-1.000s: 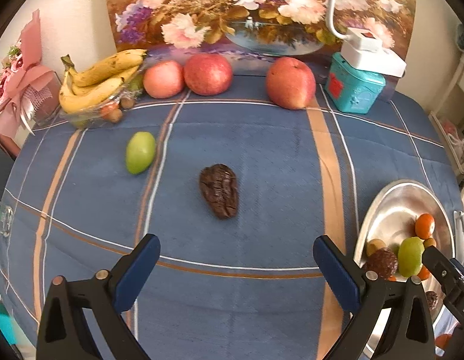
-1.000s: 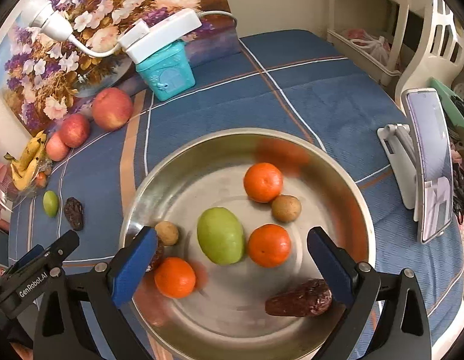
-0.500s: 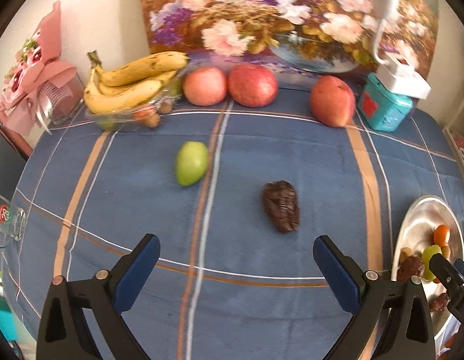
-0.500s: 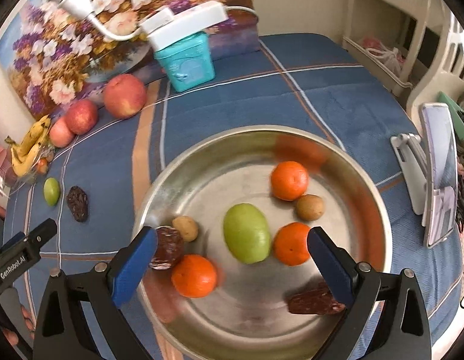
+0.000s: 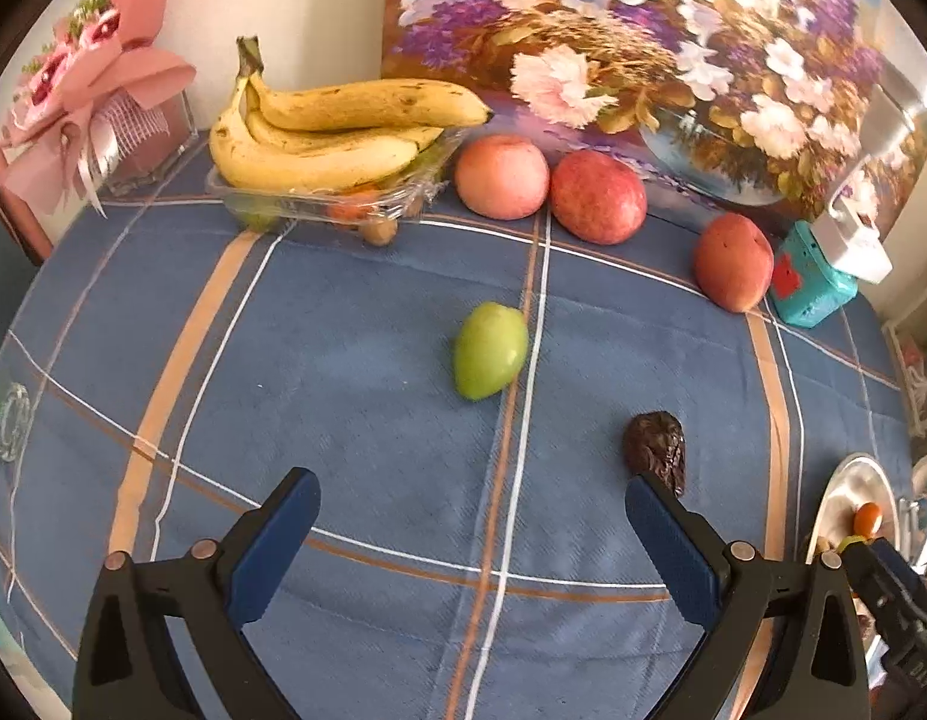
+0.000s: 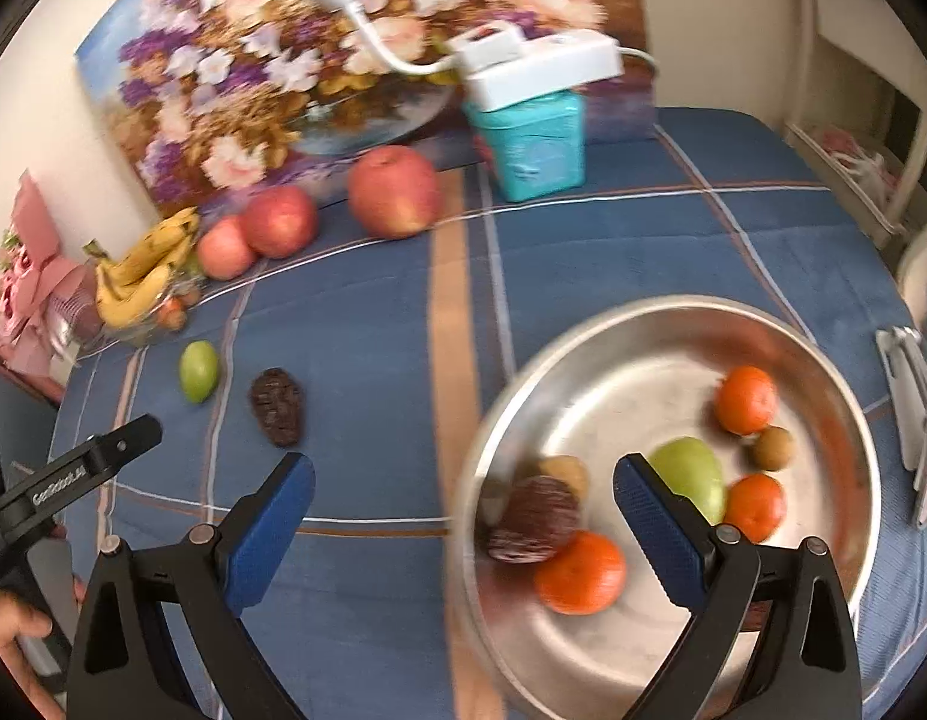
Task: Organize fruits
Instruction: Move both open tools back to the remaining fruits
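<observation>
The left gripper [image 5: 469, 531] hung with jaws spread wide and empty, facing the green mango [image 5: 490, 351] near the worktop's middle. Best practice: centre the jaws across its narrow width, then close gently. The mango was smooth and oval. The right gripper [image 6: 463, 516], jaws likewise apart, hung over the steel bowl [image 6: 673, 324] by the right edge.

green fruit [image 5: 490, 351], wrinkled date [image 5: 655, 450] (both loose)

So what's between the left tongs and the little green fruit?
Only bare blue tablecloth, in the left wrist view; the open left tongs point at the green fruit.
</observation>
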A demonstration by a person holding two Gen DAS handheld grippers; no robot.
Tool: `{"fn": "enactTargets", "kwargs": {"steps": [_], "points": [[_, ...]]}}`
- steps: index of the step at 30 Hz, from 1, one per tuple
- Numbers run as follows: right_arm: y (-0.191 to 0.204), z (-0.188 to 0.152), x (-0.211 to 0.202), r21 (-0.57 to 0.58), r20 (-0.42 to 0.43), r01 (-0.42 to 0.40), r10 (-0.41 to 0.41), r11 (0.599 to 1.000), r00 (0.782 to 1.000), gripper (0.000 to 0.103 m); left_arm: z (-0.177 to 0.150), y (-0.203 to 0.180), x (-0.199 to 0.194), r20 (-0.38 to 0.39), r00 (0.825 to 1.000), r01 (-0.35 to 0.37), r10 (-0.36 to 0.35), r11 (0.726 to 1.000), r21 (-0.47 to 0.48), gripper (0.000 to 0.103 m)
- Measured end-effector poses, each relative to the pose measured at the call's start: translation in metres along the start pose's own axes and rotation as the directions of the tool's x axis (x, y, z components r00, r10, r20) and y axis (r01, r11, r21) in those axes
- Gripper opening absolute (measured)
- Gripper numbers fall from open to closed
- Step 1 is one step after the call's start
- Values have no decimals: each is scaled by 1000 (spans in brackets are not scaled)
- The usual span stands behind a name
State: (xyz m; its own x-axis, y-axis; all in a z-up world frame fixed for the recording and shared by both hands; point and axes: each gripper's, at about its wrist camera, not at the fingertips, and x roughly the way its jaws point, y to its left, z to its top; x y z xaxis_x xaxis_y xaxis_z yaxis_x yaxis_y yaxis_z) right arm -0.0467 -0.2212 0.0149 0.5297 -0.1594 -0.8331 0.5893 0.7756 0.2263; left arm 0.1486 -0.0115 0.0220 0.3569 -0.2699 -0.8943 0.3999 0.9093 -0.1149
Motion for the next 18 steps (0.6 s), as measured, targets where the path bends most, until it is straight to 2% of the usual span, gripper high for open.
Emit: {"fn": "enactTargets", "kwargs": {"steps": [8,14,18], "points": [[30,6,8,-47,-15,-41,41,998,999,100,30,22,3,-42,996,73,-73,997,-1,102],[55,25,15,-90,-27,-79,77,993,997,100,49,26,14,-78,990,117,-116,993,13,100],[70,35,26,-104,-46,-99,95,990,994,99,58,25,26,-95,990,105,-102,994,27,94]]}}
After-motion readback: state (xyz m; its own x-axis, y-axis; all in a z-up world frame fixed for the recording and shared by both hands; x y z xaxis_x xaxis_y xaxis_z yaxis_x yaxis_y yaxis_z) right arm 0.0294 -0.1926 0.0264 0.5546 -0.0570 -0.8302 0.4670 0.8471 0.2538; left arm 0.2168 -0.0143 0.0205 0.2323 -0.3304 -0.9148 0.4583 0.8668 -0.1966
